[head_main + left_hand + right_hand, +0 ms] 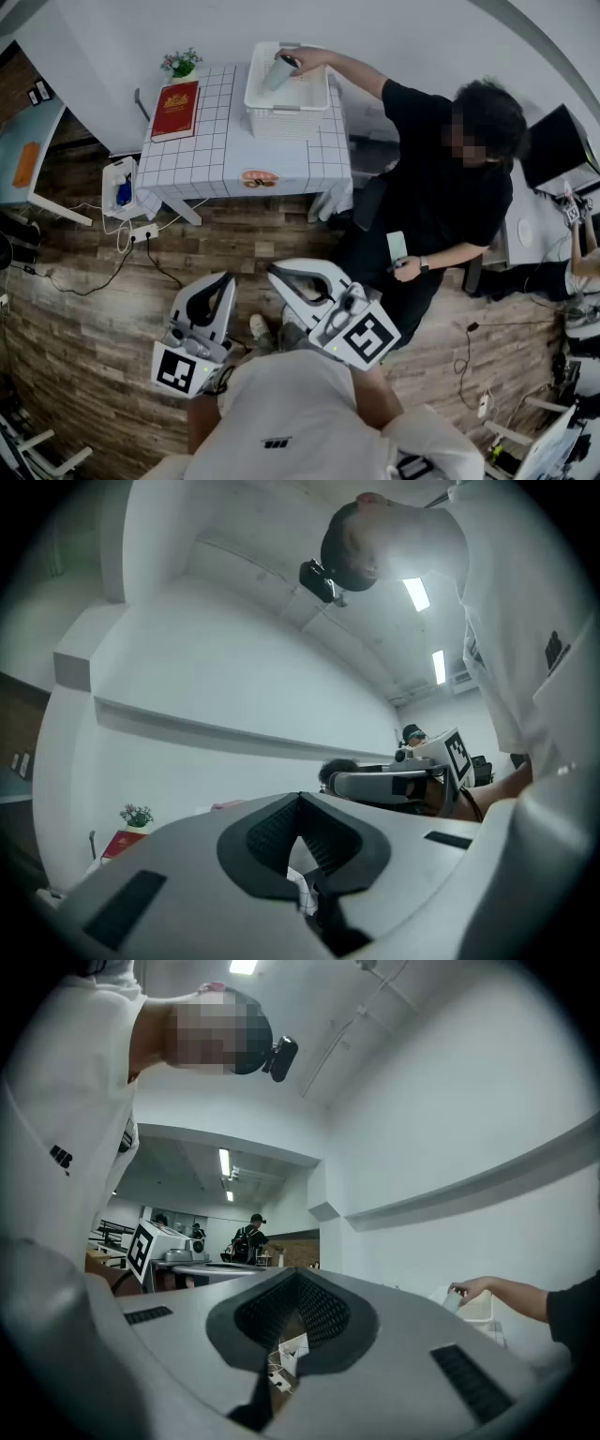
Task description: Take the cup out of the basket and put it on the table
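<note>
**Cup [278, 73] in the basket [314, 105], both grippers empty**

The head view shows a bystander's hand [302, 59] on the tilted cup, with the basket on the tiled table [216, 141]. The left gripper [225, 277] and right gripper [274, 272] hover well apart from it, jaws together on nothing. Only the right gripper view catches that hand. The left gripper view shows a potted plant [136, 814].
</note>
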Available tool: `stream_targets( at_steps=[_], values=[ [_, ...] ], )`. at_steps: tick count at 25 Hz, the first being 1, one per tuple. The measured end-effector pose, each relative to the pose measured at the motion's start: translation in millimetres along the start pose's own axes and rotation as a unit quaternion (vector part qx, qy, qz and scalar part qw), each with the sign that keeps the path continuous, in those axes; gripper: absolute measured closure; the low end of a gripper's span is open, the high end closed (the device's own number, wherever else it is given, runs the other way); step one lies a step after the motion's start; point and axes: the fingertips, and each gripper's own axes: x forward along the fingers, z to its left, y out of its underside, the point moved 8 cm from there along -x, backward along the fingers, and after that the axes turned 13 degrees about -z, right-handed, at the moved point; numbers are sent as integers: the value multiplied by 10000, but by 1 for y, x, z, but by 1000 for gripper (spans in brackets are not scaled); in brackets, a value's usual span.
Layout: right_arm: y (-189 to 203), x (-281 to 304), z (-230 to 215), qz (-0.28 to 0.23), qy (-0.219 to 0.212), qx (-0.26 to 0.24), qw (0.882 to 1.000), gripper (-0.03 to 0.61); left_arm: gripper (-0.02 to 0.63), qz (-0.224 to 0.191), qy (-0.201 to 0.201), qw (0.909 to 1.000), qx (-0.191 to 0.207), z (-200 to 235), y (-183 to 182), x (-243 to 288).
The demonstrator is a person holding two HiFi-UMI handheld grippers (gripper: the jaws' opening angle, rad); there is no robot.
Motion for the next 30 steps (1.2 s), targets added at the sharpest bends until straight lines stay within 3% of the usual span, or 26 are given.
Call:
stream_targets(
  at_steps=[8,15,19,30],
  values=[
    [10,1,26,115,276,-30,9995,566,603,-16,177,9998,-58,10,2,-22],
    [0,-18,20,-350,372,15,9987,566,603,-55,171,9998,-3,-1,0,-15],
    [-6,-30,16,-414,368,-176,9983,566,603,-98,205,9997,68,-11,-3,-5],
    [-19,-49,0,-509,157,-88,9985,566,603,65,120,9994,317,-42,-9,17]
  ],
)
